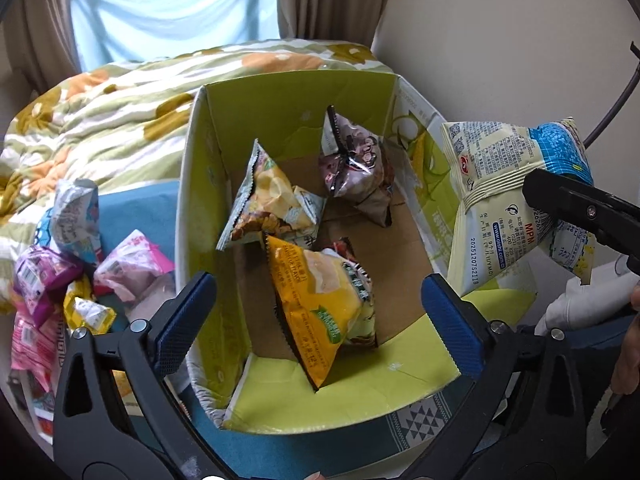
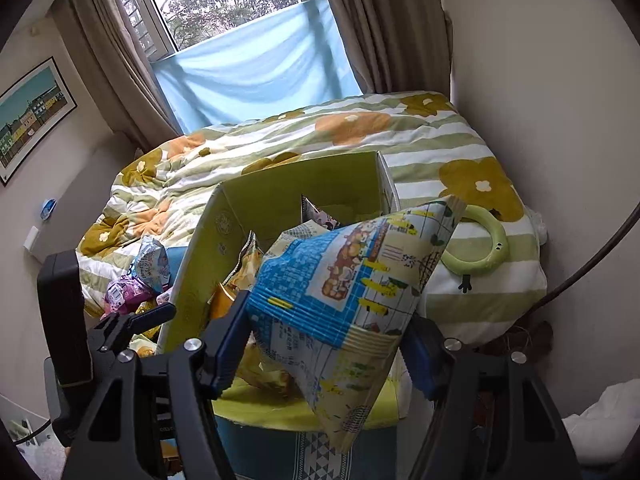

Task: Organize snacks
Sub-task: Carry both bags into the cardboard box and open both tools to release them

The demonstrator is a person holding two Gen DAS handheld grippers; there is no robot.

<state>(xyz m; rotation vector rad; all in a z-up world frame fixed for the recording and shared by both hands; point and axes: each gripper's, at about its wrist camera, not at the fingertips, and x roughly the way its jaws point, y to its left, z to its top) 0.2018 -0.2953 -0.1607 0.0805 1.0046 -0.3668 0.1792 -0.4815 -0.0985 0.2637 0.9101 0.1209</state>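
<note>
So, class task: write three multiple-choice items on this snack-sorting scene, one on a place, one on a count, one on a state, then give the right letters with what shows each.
1. Where is the yellow snack bag?
A. inside the green box
B. on the quilt
C. in the left gripper

2. How many snack bags can be seen inside the box?
A. one
B. three
C. six

3. What is the right gripper doing?
A. standing open and empty
B. clamped on the blue and cream snack bag
C. gripping the box wall

Answers:
1 A, it leans on the box floor, below the left gripper, whose jaws stand wide with nothing clamped.
2 B, yellow, pale and brown bags show there.
3 B, its jaws press the bag's lower end.
</note>
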